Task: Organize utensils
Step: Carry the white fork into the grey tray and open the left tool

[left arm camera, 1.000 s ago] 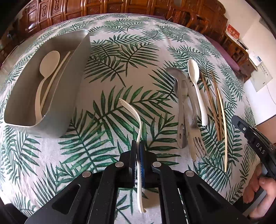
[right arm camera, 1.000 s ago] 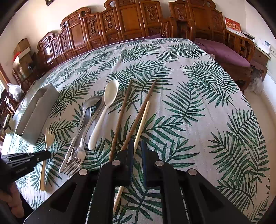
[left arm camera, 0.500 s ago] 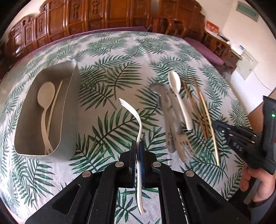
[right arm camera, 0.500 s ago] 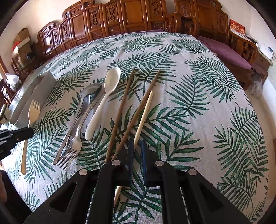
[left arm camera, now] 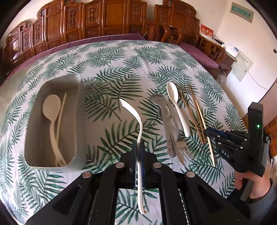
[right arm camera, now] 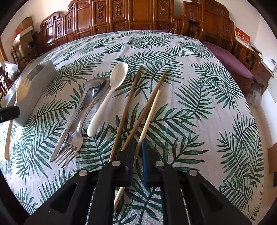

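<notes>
My left gripper is shut on the handle of a cream plastic fork, held above the tablecloth with its tines pointing away. To its left stands the grey bin with a cream spoon and a thin stick inside. My right gripper is down at the table, its jaws nearly closed around the pale chopstick, which still lies along the cloth. Two brown chopsticks lie just left of it. In the left wrist view the right gripper shows at the chopsticks' near ends.
A white spoon, metal spoons and a metal fork lie in a row left of the chopsticks. Carved wooden chairs line the far side of the table. A hand holds the right gripper at the table's right edge.
The left gripper has risen with the fork and tipped up, so more of the room shows. The right gripper stays on the pale chopstick, rolled slightly.
</notes>
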